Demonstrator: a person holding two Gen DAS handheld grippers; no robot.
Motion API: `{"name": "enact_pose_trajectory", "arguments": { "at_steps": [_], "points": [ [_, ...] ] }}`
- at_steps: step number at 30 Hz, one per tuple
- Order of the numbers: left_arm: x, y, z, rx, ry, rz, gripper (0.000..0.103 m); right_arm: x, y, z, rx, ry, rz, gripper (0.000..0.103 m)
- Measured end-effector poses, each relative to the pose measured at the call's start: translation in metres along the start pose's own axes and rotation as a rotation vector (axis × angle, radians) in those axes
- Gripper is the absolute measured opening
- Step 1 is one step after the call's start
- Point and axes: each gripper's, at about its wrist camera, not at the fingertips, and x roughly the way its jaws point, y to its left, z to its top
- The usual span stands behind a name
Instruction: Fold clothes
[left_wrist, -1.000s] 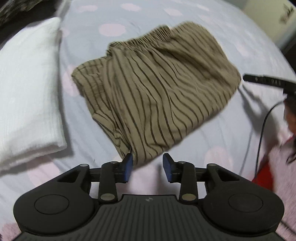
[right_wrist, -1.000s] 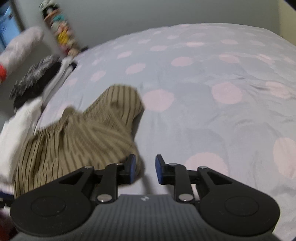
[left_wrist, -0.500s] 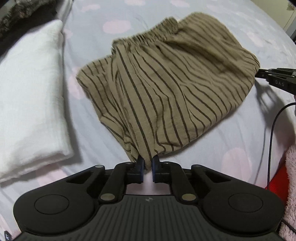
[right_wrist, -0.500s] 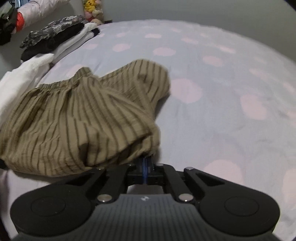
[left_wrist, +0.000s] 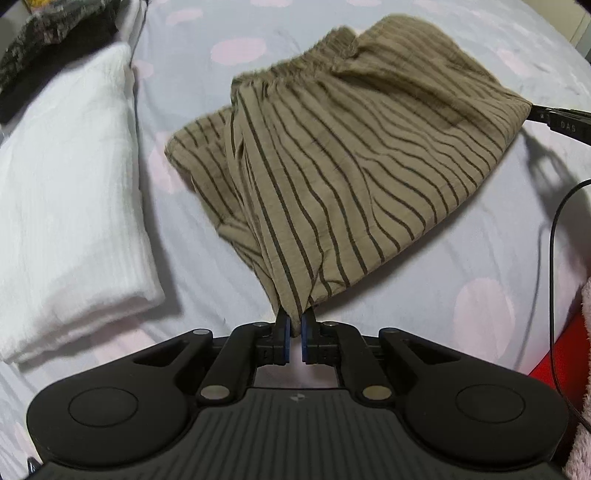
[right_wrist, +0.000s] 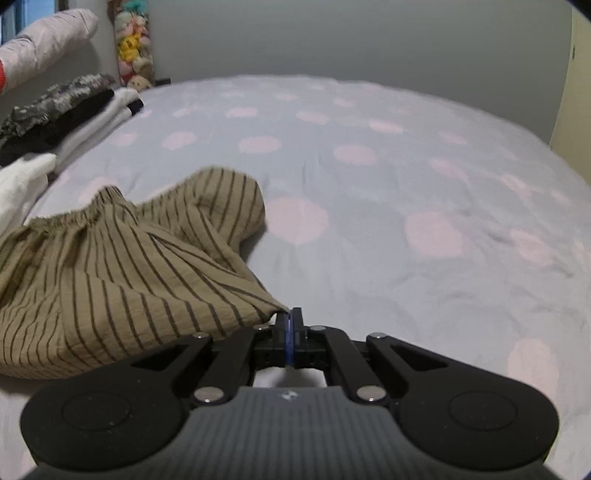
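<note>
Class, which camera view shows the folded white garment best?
The left wrist view: the folded white garment lies almost whole beside the striped shorts. The right wrist view catches only a sliver at its left edge.

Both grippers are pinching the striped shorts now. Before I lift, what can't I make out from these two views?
- Striped shorts, right wrist view: left part cut off by the frame edge.
- Left gripper: how much cloth sits between its pads; fabric drapes over them.
- Right gripper: the pinched corner is hidden between the closed pads.
- Dark folded stack: too blurred to count the pieces.
</note>
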Motion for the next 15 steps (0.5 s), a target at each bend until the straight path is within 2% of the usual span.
{"name": "enact_pose_trajectory", "arguments": {
  "at_steps": [6, 8, 11, 13, 15],
  "points": [
    [0.016, 0.006, 0.000, -0.044, 0.112, -0.021, 0.012, 0.017, -0.003, -0.003, 0.023, 0.101, 0.000, 0.000],
    [0.014, 0.013, -0.003, -0.082, 0.126, -0.025, 0.013, 0.017, -0.006, -0.003, 0.043, 0.119, -0.017, 0.000],
    [-0.001, 0.024, -0.007, -0.142, 0.069, -0.065, 0.024, 0.015, -0.014, -0.004, 0.085, 0.131, -0.101, 0.002],
    [-0.015, 0.030, -0.009, -0.180, 0.004, -0.095, 0.031, 0.009, -0.025, -0.003, 0.145, 0.115, -0.117, 0.006],
    [-0.029, 0.035, -0.010, -0.218, -0.083, -0.118, 0.048, 0.002, -0.032, -0.001, 0.197, 0.075, -0.112, 0.006]
  ]
}}
